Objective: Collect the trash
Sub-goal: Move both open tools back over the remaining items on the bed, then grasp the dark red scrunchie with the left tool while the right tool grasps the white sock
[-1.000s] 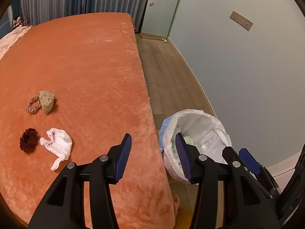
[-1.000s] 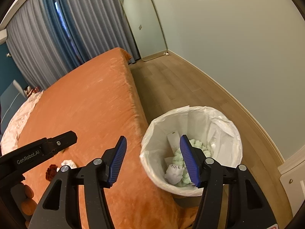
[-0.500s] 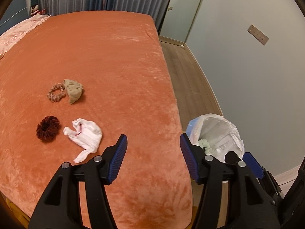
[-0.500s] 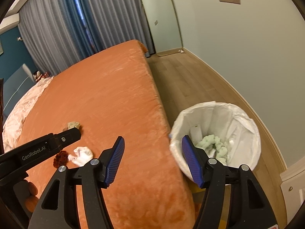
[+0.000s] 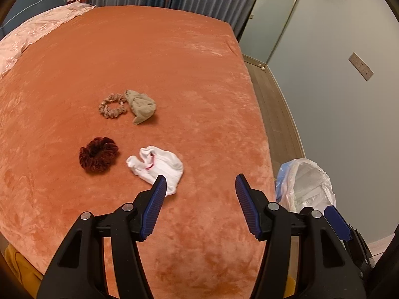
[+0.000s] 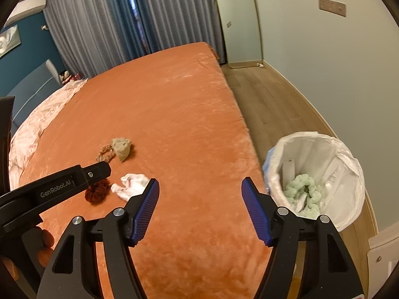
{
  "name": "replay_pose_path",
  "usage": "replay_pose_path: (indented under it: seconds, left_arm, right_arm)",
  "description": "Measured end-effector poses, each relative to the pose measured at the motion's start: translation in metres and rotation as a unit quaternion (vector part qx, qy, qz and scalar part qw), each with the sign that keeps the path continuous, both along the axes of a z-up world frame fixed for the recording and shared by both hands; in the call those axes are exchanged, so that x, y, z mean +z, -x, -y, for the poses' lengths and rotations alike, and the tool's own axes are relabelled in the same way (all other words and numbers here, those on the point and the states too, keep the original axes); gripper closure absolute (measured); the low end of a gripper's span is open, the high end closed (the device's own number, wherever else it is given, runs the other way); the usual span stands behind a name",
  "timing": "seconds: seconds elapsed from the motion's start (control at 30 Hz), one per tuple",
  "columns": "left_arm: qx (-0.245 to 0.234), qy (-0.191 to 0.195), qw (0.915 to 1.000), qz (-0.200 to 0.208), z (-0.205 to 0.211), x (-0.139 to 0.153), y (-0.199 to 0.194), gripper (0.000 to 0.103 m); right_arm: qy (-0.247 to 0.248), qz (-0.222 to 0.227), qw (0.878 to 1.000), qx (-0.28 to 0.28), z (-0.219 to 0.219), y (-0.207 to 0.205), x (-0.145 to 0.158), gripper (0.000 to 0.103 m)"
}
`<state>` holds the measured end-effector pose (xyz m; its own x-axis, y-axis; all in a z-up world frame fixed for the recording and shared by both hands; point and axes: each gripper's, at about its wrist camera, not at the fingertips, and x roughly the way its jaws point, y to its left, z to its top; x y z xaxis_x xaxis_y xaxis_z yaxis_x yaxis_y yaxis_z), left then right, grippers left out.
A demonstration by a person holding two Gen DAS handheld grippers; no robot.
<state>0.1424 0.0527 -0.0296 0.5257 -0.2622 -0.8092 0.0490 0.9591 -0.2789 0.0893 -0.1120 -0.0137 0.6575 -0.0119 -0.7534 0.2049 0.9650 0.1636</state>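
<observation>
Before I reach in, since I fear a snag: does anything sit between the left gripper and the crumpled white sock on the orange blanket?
Nothing visible does. The left gripper is empty, and only bare orange blanket lies before the crumpled white sock; the dark red velvet scrunchie sits beside it, off the path.

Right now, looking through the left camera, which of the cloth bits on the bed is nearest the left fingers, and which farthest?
1. White sock, just beyond the left-side finger.
2. Dark red scrunchie, left of the sock.
3. Beige sock, farther up the bed.
4. Tan scrunchie, beside the beige sock; these two are too close to call.
</observation>
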Motion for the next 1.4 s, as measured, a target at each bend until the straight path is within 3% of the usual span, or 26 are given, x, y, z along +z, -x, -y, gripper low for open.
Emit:
replay_pose_path:
  seconds: [0.53, 1.0, 1.4]
  left_arm:
    - [0.072, 0.007, 0.9967, -0.036, -0.093, -0.037, -0.008, 0.044]
    - [0.154, 0.007, 0.9814, -0.115, -0.177, -0.112, -0.04, 0.024]
    - [0.158, 0.02, 0.975, -0.155, -0.192, -0.16, -0.092, 0.022]
  right_arm:
    - [0.006, -0.032, 0.998, 0.058, -0.075, -0.029, -0.027, 0.037]
    - [-0.02, -0.105, 0.991, 0.079, -0.122, -0.084, -0.097, 0.037]
    - [-0.035, -0.153, 0.985, 0.065, -0.136, -0.14, -0.152, 0.037]
